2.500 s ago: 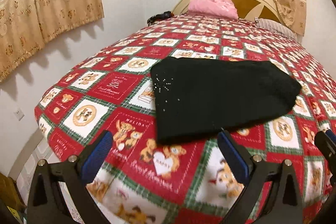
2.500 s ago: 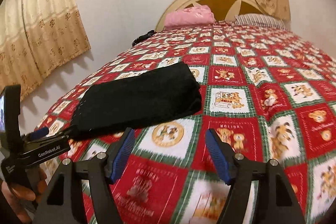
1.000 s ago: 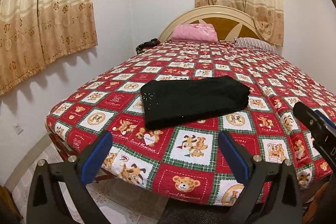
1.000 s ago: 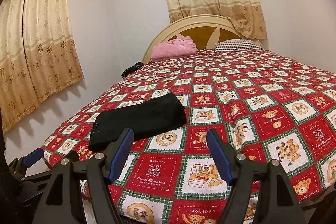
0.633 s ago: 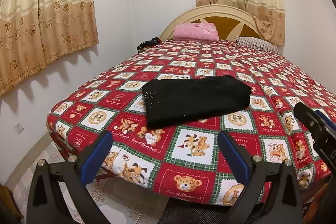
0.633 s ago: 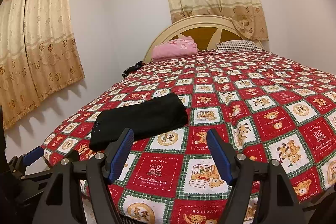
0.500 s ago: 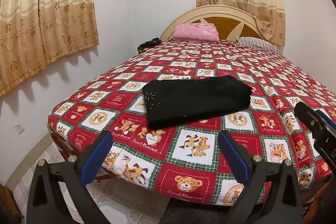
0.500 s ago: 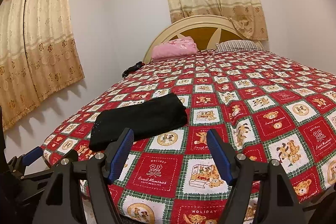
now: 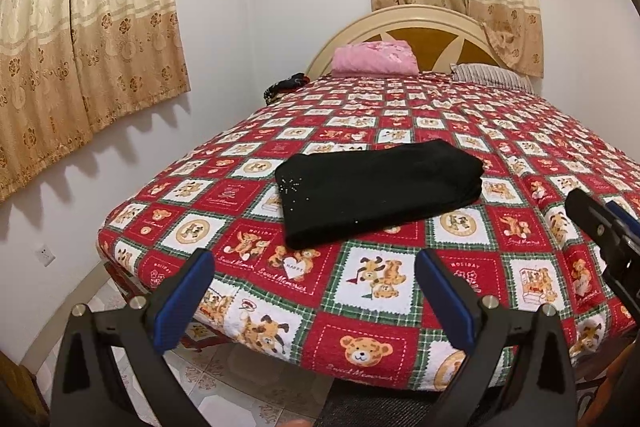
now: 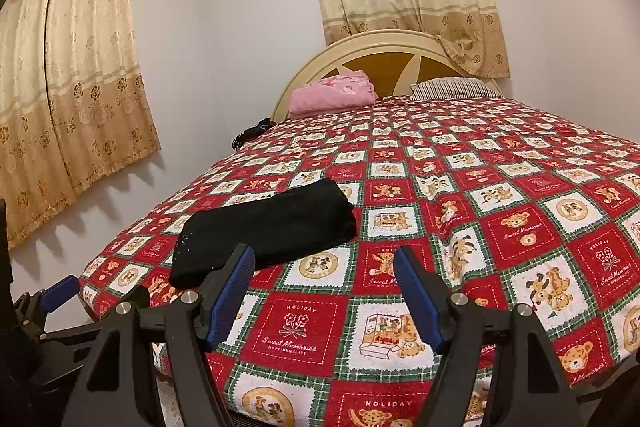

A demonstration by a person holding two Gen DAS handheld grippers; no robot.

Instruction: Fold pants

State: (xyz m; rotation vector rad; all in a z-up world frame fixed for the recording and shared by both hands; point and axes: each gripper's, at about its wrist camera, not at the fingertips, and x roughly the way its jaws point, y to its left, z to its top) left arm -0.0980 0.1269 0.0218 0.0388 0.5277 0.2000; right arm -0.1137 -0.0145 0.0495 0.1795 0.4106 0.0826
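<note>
Grippers, the left (image 9: 314, 297) and the right (image 10: 322, 293), were both wide open, held nothing and hung off the foot of the bed (image 9: 372, 343), well apart from the black pants (image 9: 380, 193), which lay folded flat on the bear blanket (image 10: 520, 227).

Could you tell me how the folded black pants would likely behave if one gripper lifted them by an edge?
The black pants look like soft stacked layers, so they would probably droop and unfold. Lying flat on the bedspread, they should not roll.
</note>
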